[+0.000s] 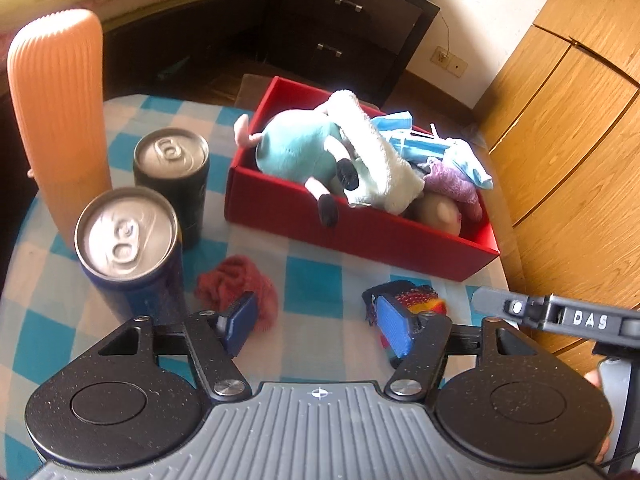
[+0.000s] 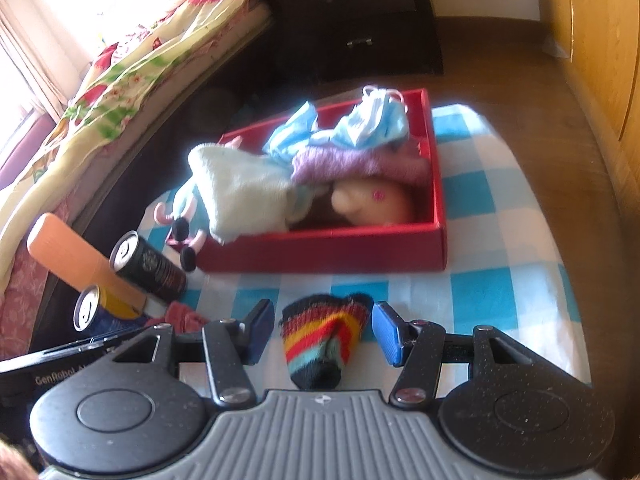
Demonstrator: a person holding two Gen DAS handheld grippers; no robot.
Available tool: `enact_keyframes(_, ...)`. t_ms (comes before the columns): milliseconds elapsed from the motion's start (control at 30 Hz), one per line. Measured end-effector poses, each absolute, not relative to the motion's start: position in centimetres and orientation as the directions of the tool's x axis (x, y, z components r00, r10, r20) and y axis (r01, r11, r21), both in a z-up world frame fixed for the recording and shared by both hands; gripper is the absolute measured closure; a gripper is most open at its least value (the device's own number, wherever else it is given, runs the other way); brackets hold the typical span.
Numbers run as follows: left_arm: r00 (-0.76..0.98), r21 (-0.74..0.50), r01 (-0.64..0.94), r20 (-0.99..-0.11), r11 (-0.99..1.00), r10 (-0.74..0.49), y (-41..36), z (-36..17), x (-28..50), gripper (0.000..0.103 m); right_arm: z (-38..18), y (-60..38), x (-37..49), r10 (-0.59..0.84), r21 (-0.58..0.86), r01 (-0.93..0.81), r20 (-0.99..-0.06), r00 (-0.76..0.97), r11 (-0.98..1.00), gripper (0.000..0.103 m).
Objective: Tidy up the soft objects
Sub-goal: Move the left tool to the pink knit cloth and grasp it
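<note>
The striped knitted sock (image 2: 325,344) lies on the checked table (image 2: 500,216) directly between the two pads of the right tongs (image 2: 323,332). Its long axis runs roughly along the line in which those tongs point, with the rounded end away from them and the dark cuff end toward their base. A gap is seen on either side of it, so the right tongs are judged released, straddling the sock without pressing on it. A straight closing of the pads would be across its short width.

The second loose item, a crumpled dark-red cloth (image 1: 236,286), is seen just ahead of the left-hand pad of the left tongs (image 1: 316,322), off to their left and not between the pads. The left tongs are spread wide with only bare table between them; a shift to the left would be needed before that cloth could be taken. The sock (image 1: 412,300) appears behind the right-hand pad of the left tongs, so the right tongs are the nearer pair for it.

Beyond both items, farther from the tongs, the red box (image 1: 360,236) stands already heaped with a plush toy (image 1: 304,148), face masks (image 1: 412,140) and purple knitwear (image 1: 456,186). Two drink cans (image 1: 132,240) and a ribbed orange vase (image 1: 60,120) stand left of the left tongs, close to the red cloth, and could be knocked over.
</note>
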State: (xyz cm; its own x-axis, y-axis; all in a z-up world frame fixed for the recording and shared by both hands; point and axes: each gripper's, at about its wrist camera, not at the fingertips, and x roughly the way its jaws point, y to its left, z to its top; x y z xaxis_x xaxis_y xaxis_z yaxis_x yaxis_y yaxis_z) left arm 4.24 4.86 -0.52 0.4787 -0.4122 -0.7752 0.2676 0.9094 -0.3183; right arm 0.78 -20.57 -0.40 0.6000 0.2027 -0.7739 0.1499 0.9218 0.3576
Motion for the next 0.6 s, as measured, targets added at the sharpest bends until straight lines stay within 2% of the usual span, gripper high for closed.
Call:
enact_keyframes(300,0.479,-0.283,0.219,-0.802,0.934,-0.355,4.3,-1.8,5.9,0.032,-1.4,-19.9,0.4,0.226,0.362,0.137,-0.79,0.569,0.922,0.07)
enact_keyframes(433,0.467,-0.222,0.198,-0.835,0.955,-0.291,3.3,-3.2,6.6,0.032,-1.5,-20.2,0.8,0.225,0.368,0.149,-0.792,0.567,0.918,0.07)
enact_keyframes(600,0.474,-0.197,0.178,-0.841,0.964,-0.26,2.7,-3.9,7.3,0.026,-1.6,-20.3,1.0,0.229,0.364,0.142,-0.797,0.559,0.92,0.07)
